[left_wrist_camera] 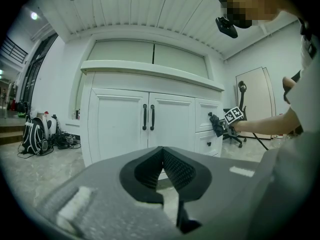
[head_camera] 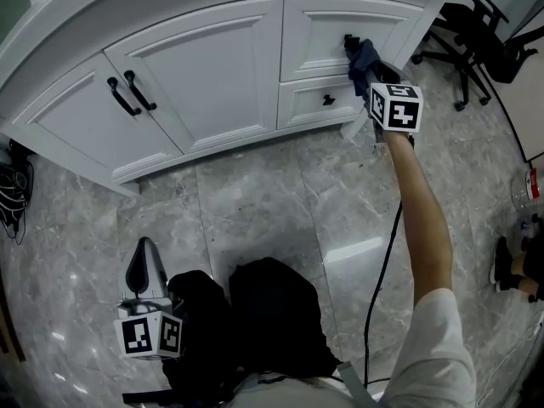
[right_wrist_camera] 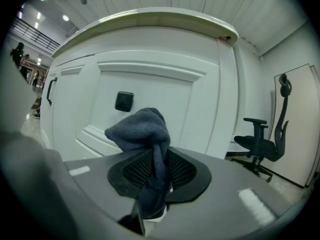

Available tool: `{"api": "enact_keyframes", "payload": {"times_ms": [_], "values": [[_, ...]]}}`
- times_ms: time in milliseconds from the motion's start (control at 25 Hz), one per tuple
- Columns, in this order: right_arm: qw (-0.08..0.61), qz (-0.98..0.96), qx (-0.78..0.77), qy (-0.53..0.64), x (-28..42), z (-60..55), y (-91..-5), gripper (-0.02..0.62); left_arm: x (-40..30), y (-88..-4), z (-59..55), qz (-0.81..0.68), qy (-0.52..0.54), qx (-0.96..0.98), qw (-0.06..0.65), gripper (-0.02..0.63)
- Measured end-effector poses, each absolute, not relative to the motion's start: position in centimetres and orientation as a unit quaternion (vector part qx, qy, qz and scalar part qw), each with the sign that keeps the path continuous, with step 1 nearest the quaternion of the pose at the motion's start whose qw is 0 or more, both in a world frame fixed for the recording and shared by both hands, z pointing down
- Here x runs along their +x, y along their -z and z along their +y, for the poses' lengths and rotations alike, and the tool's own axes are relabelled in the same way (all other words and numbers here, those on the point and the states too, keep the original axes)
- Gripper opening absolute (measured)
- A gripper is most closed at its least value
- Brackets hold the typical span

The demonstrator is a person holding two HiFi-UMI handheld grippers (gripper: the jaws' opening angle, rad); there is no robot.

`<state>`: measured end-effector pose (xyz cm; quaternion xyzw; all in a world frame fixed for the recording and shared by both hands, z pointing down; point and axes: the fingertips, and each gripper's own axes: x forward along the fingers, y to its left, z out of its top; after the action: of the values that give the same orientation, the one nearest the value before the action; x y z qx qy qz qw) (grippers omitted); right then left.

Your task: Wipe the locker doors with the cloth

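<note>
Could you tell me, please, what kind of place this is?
Probably an office or a similar indoor workplace, though I cannot be sure. A white cabinet stands on a polished grey stone-look floor, and black office chairs stand nearby.

looked steeply down from the head, high above both pairs of fingers, onto the marble floor [head_camera: 255,202] and the white cabinet [head_camera: 212,66]. rode low on the left gripper [left_wrist_camera: 162,171], faced level past its fingertips toward the double doors [left_wrist_camera: 148,126], well beyond them. rode on the right gripper [right_wrist_camera: 155,171], peered over the cloth [right_wrist_camera: 140,129] pinched between its fingers at the drawer front [right_wrist_camera: 150,91], close ahead of the fingertips. shared the white cabinet across all three views; caught the right gripper at the drawer front from both head and left gripper views.
</note>
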<state>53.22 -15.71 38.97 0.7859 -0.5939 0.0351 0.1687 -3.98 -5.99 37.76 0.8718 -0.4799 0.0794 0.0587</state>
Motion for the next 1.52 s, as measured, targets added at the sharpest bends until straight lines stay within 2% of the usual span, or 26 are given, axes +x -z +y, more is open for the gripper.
{"api": "enact_keyframes", "payload": {"times_ms": [160, 360, 600, 720, 1000, 1120, 1280, 1520], "values": [[0.167, -0.569, 0.804, -0.043, 56.8, -14.6, -38.9, 0.083, -3.9, -37.7, -5.9, -0.481, -0.079, 0.871, 0.057, 0.002], [0.201, -0.558, 0.805, -0.018, 57.4, -14.4, -38.8, 0.084, -4.1, -37.4, -5.9, -0.483, -0.079, 0.870, 0.055, 0.002], [0.176, -0.539, 0.823, -0.017, 57.8, -13.1, -38.5, 0.083, -4.7, -37.4, -6.0, -0.488, -0.078, 0.868, 0.056, 0.002], [0.149, -0.562, 0.813, -0.007, 55.0, -12.1, -38.4, 0.083, -4.6, -37.4, -6.2, -0.488, -0.076, 0.868, 0.056, 0.002], [0.102, -0.675, 0.730, -0.006, 41.1, -13.5, -41.3, 0.083, -3.8, -37.4, -6.1, -0.480, -0.073, 0.872, 0.057, 0.002], [0.089, -0.703, 0.706, -0.017, 37.2, -16.2, -42.8, 0.083, -4.0, -37.3, -5.9, -0.483, -0.076, 0.871, 0.055, 0.002], [0.100, -0.708, 0.698, -0.032, 35.6, -19.7, -45.0, 0.083, -4.8, -37.1, -5.7, -0.491, -0.080, 0.866, 0.050, 0.002], [0.141, -0.696, 0.704, -0.002, 37.1, -20.2, -45.3, 0.086, -5.2, -36.9, -6.0, -0.493, -0.082, 0.865, 0.047, 0.002]]}}
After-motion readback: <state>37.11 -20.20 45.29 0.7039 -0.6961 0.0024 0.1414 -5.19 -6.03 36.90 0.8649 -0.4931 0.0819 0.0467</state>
